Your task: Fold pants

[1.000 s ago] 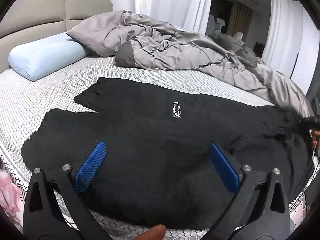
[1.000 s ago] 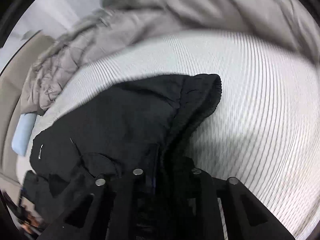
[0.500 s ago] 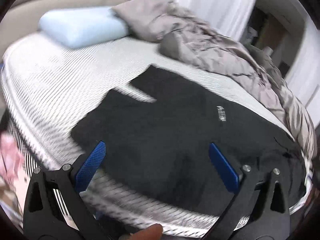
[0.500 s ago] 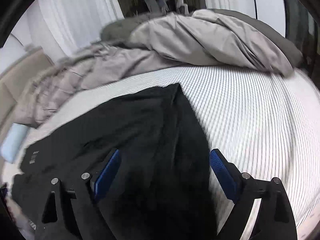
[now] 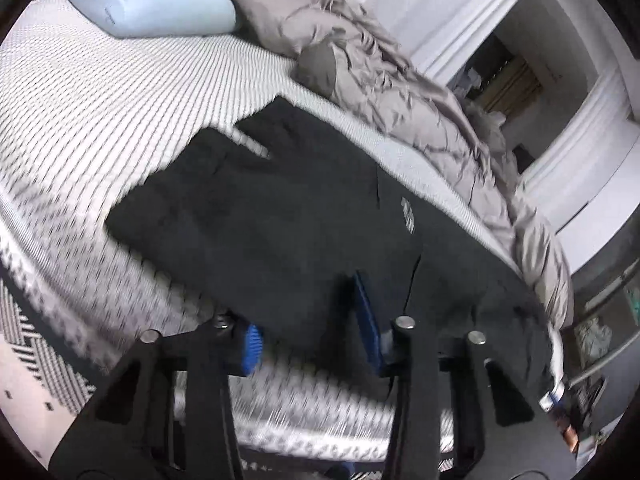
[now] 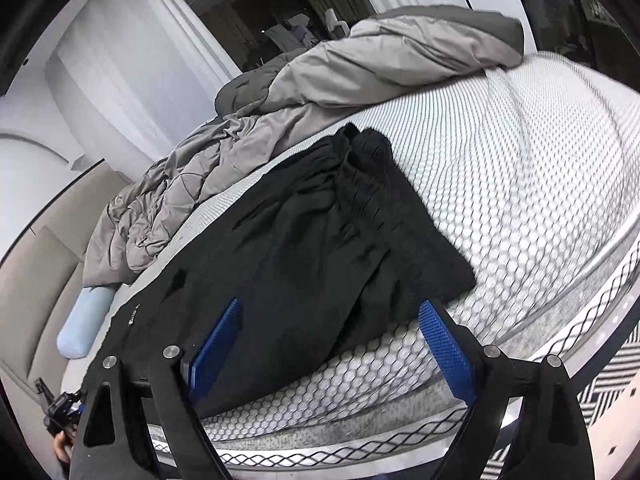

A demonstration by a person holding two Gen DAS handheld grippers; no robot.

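Black pants lie flat across the mattress, both legs together, with a small white logo on them. My left gripper is at their near edge. Its jaws are closing with the fabric's edge between the blue pads, which still stand apart. In the right wrist view the pants end in a gathered waistband. My right gripper stands open at the bed's edge, and the near corner of the pants lies between its fingers without touching them.
A crumpled grey duvet is heaped along the far side of the honeycomb-patterned mattress. A pale blue pillow lies at the headboard. A black-and-white patterned rug covers the floor below the bed edge.
The left gripper has slid along the pants' near edge and dropped lower, and its jaws have narrowed around the edge. The right gripper has let go of the waistband, opened wide and pulled back.
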